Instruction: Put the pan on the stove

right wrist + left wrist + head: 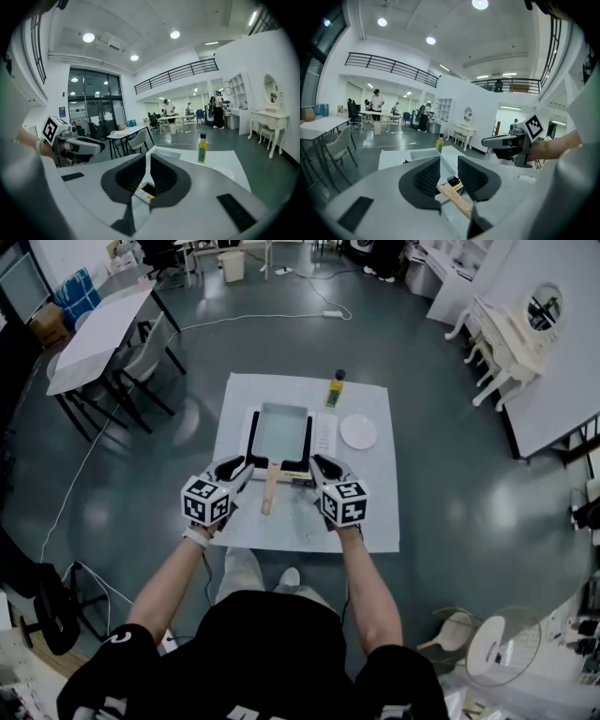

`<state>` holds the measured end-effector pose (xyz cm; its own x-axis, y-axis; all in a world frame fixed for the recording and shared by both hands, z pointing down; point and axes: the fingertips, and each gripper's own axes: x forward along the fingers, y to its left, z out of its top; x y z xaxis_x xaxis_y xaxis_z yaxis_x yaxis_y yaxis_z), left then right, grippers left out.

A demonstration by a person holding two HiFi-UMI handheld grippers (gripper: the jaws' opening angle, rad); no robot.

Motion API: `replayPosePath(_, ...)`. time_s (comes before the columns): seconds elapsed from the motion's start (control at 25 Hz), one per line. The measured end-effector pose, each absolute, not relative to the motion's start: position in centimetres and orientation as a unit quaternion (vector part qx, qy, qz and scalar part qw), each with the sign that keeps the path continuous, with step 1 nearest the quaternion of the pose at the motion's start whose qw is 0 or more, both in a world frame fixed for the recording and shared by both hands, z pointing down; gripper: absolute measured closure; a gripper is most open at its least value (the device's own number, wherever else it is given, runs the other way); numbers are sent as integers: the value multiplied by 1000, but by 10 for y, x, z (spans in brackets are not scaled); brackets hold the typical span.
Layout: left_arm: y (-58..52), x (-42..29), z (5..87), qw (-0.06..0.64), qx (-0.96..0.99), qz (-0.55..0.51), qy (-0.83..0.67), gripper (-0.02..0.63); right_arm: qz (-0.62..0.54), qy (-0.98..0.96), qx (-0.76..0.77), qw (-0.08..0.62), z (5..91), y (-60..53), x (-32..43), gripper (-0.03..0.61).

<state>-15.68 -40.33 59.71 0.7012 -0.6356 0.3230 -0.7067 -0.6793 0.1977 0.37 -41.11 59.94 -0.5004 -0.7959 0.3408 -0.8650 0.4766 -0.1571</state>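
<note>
Evidently the rectangular pan sits on the black stove on the white counter, its wooden handle pointing toward the person. The left gripper hovers above the handle, its fingers parted and released, grasping nothing. The right gripper hangs alongside, fingers clenched almost together on nothing, clear of the pan.

Layout on the table: the pan is set on the stove, with its handle directed from the stove toward the person. A plate is placed right of the stove, and a bottle behind and right of it.
</note>
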Motion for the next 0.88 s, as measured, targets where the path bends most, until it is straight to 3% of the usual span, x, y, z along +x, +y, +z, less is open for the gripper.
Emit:
replayPosePath(0.48, -388, -150, 552, 112, 900, 78, -414, 607, 81, -846, 516, 105, 549, -391, 22, 580)
replayPosePath(0.88, -382, -155, 547, 113, 892, 66, -432, 614, 80, -849, 513, 95, 543, -383, 28, 581)
